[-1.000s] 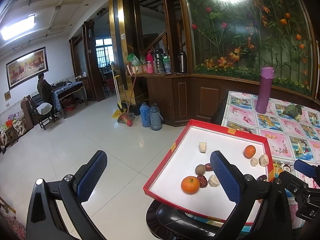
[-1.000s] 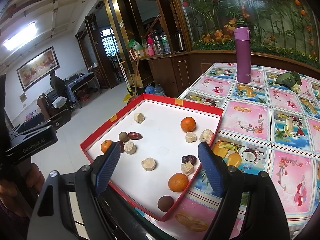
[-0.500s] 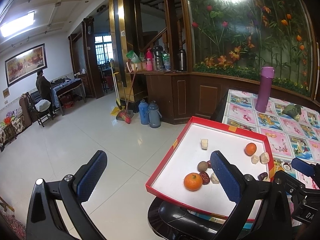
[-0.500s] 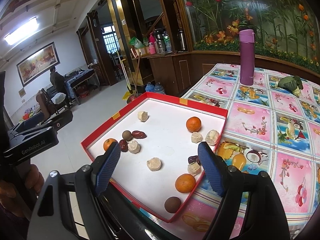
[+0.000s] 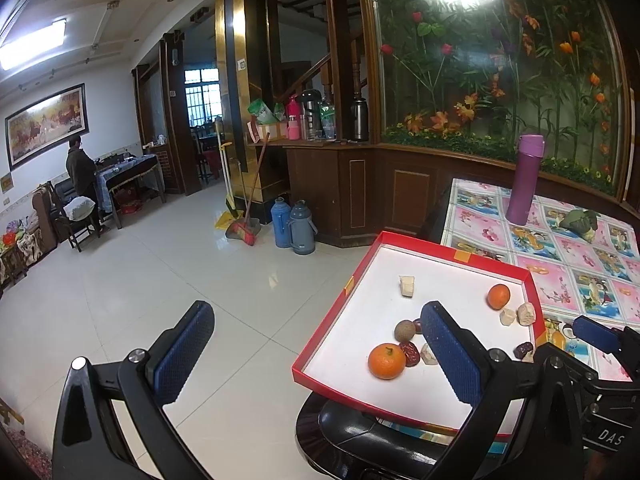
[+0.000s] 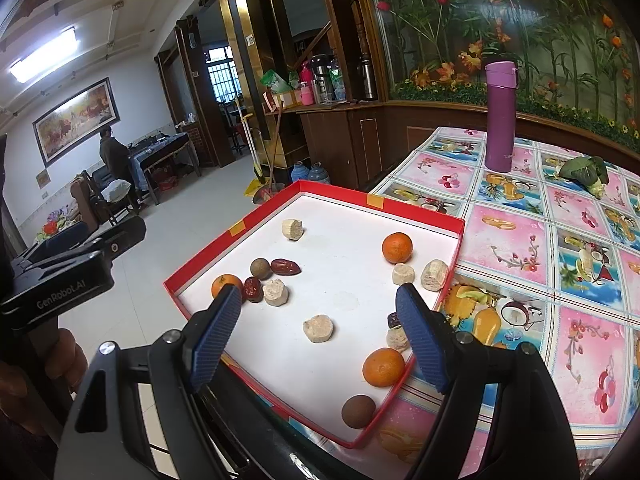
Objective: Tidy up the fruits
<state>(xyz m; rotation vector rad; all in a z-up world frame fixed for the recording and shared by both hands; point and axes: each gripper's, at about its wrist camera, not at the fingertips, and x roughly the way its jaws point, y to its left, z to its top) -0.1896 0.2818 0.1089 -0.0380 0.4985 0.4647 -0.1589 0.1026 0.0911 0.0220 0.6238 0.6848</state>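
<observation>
A red-rimmed white tray (image 6: 420,210) (image 5: 448,245) sits at the table's corner, overhanging the edge. In it lie oranges (image 6: 397,247) (image 6: 383,367) (image 5: 386,361), brown round fruits (image 6: 358,411) (image 5: 404,330), red dates (image 6: 285,267) and several pale chunks (image 6: 318,328). My right gripper (image 6: 316,344) is open and empty, above the tray's near side. My left gripper (image 5: 316,356) is open and empty, left of the tray, mostly over the floor; its right finger (image 5: 450,354) overlaps the tray.
A purple flask (image 6: 500,116) and a leafy green bundle (image 6: 586,172) stand on the flowered tablecloth (image 6: 560,240) behind the tray. A dark chair back (image 5: 360,436) is under the tray's near edge. Tiled floor (image 5: 140,280) lies to the left.
Both views have shifted slightly; the right gripper has edged forward over the tray. Both grippers stay open and the fruits have not moved.
</observation>
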